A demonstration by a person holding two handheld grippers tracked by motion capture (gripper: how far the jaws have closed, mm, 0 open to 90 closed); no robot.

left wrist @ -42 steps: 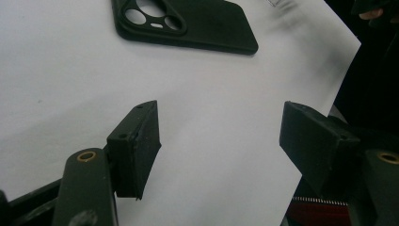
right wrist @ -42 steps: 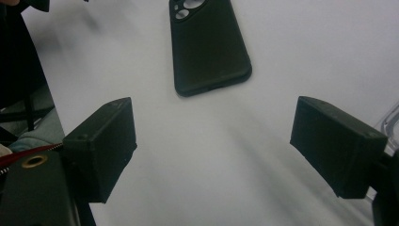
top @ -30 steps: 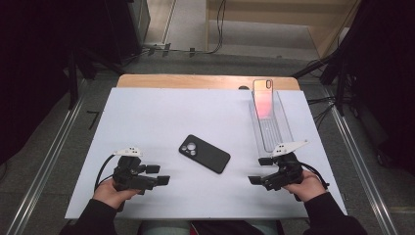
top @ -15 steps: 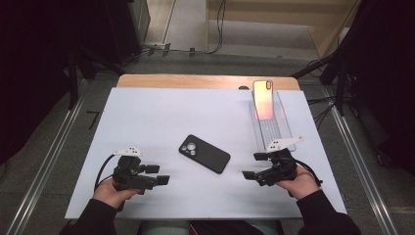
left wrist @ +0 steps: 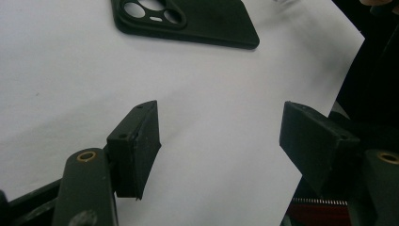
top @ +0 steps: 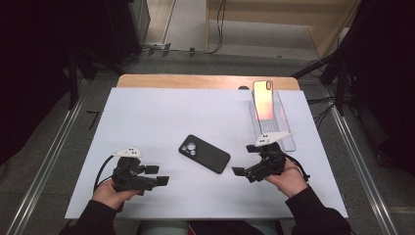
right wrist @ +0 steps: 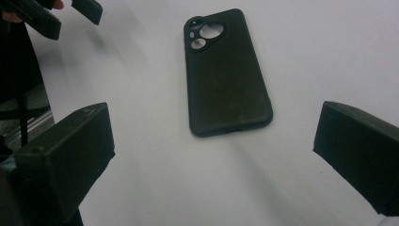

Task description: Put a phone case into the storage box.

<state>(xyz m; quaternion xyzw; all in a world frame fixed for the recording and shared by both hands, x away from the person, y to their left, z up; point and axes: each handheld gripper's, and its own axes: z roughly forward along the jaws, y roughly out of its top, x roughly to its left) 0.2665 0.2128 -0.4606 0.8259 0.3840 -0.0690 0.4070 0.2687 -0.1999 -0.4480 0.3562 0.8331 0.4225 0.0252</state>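
A black phone case point(top: 204, 153) lies back up, camera cutouts at its far left end, in the middle of the white table point(top: 161, 112). My left gripper point(top: 157, 175) rests near the front edge, left of the case, jaws open and empty. In the left gripper view the left gripper point(left wrist: 221, 136) points at bare table, with the case point(left wrist: 188, 21) farther off. My right gripper point(top: 243, 174) hovers just right of the case. Its jaws have just been opening and hold nothing. In the right gripper view the right gripper point(right wrist: 214, 141) stands wide, the case point(right wrist: 226, 75) ahead of it.
A phone with a glowing pink-orange screen point(top: 263, 99) leans in a clear plastic tray point(top: 284, 134) at the back right. A wooden strip point(top: 205, 81) borders the table's far edge. The left gripper point(right wrist: 61, 14) appears far off in the right gripper view.
My right hand has moved left and slightly away from the front edge, closer to the phone case. The left hand and the case have stayed put.
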